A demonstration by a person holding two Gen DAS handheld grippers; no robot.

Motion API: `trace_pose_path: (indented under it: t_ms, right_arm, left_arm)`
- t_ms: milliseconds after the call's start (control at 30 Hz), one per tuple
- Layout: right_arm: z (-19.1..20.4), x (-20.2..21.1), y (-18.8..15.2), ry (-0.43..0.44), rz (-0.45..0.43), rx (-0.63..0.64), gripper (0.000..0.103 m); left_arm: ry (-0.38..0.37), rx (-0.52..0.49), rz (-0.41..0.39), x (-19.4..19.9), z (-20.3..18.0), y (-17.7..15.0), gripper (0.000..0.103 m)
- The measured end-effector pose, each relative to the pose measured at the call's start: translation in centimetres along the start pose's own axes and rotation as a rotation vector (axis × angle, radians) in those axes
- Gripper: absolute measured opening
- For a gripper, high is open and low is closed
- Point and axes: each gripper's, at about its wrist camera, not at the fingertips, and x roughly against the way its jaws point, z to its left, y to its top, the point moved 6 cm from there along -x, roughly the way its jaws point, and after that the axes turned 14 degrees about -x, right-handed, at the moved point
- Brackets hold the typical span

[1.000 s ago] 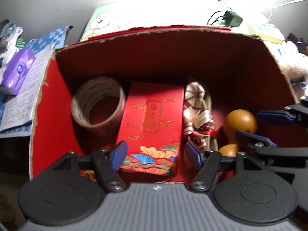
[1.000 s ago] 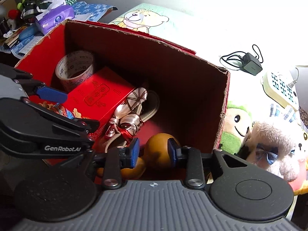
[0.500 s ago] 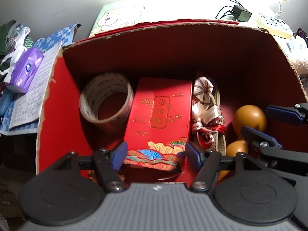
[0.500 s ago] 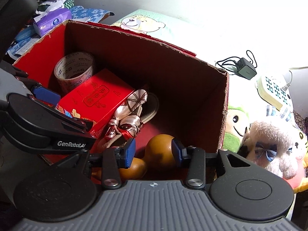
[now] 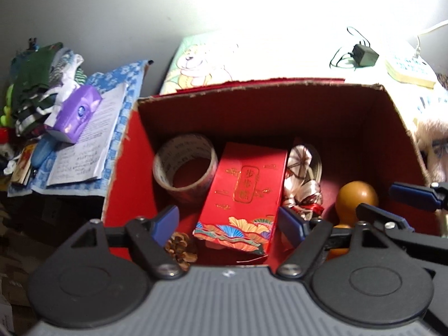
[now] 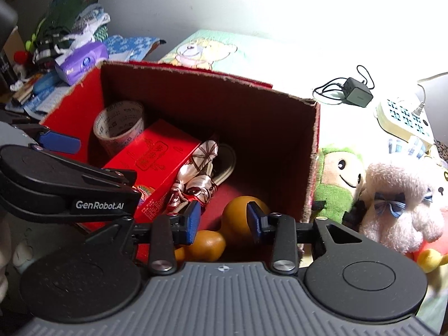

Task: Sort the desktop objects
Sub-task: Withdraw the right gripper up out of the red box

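Observation:
A red cardboard box holds a tape roll, a red gift packet, a patterned silk bundle, a brown gourd and a pine cone. My left gripper is open and empty above the box's near edge, over the packet. My right gripper is open and empty above the gourd.
A purple tissue pack, papers and folded clothes lie left of the box. Plush toys sit right of it. A charger and power strip lie behind, with a bear-print mat.
Both grippers have pulled back and up from the box, staying open and empty. The box contents have not moved; the pine cone now shows.

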Motion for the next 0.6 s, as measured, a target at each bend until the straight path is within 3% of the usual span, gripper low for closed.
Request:
trace_pose_path:
  t_ms: [300,600]
  right_arm:
    - [-1.9,3.9,-0.6,0.045,-0.065,-0.063,0.039]
    - [-3.7,7.8,-2.4,0.063,-0.138,-0.088,0.039]
  left_arm:
    - [0.054,0.027,-0.041,4.2,-2.2,-0.6,0.083]
    - [0.094,0.034,-0.06,6.6,-4.6,-2.6,0.095]
